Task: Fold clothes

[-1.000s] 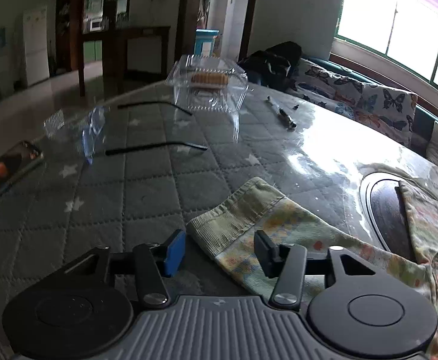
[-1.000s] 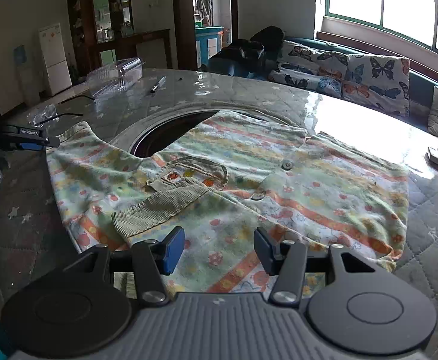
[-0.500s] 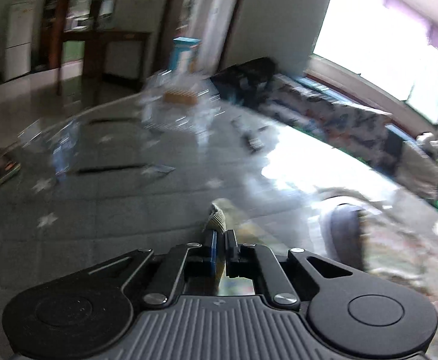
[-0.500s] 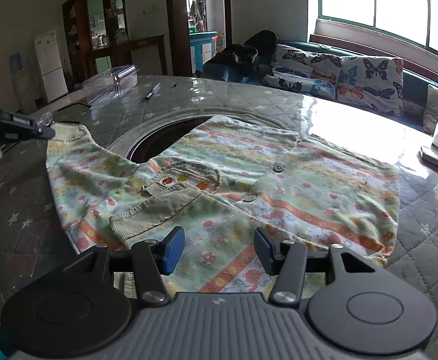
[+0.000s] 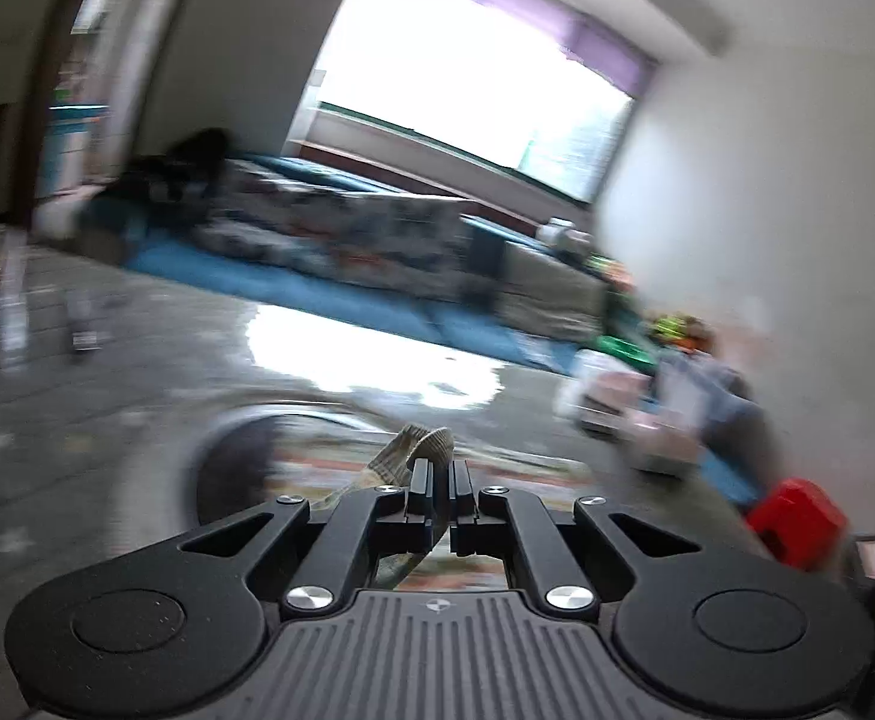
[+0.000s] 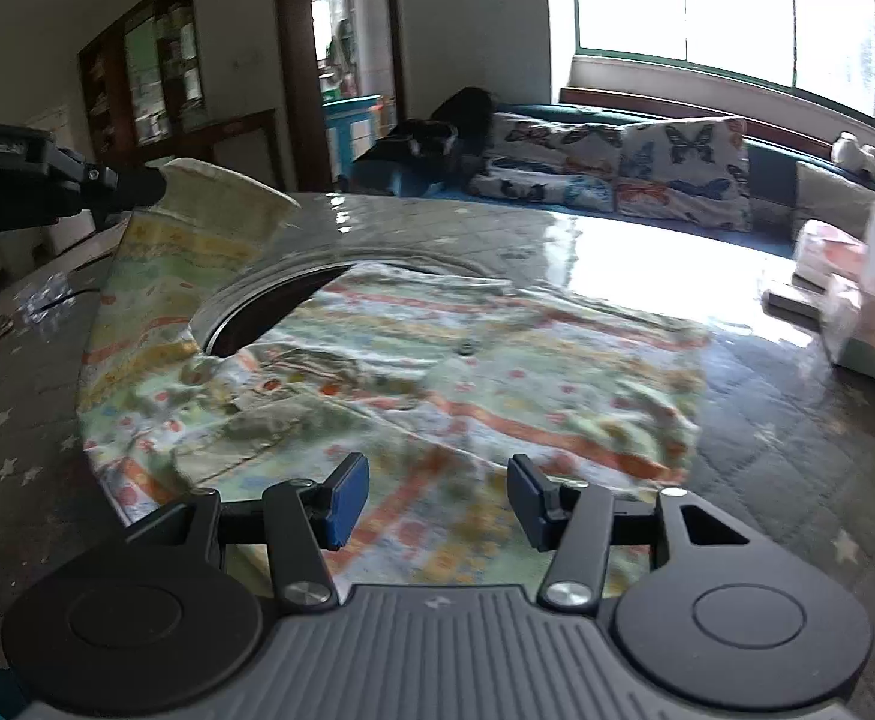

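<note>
At upper left of the right view, our left tongs (image 6: 149, 186) clamp the shirt (image 6: 413, 372) cuff (image 5: 416, 450) aloft above the desk (image 6: 767, 432), right tongs (image 6: 437, 501) apart; thin grip may slip.

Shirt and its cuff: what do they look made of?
The shirt looks like soft printed cotton or flannel, matte and wrinkling. Its cuff, pinched in the left tongs, shows ribbed lines, likely corduroy or rib knit; blur leaves that open.
</note>
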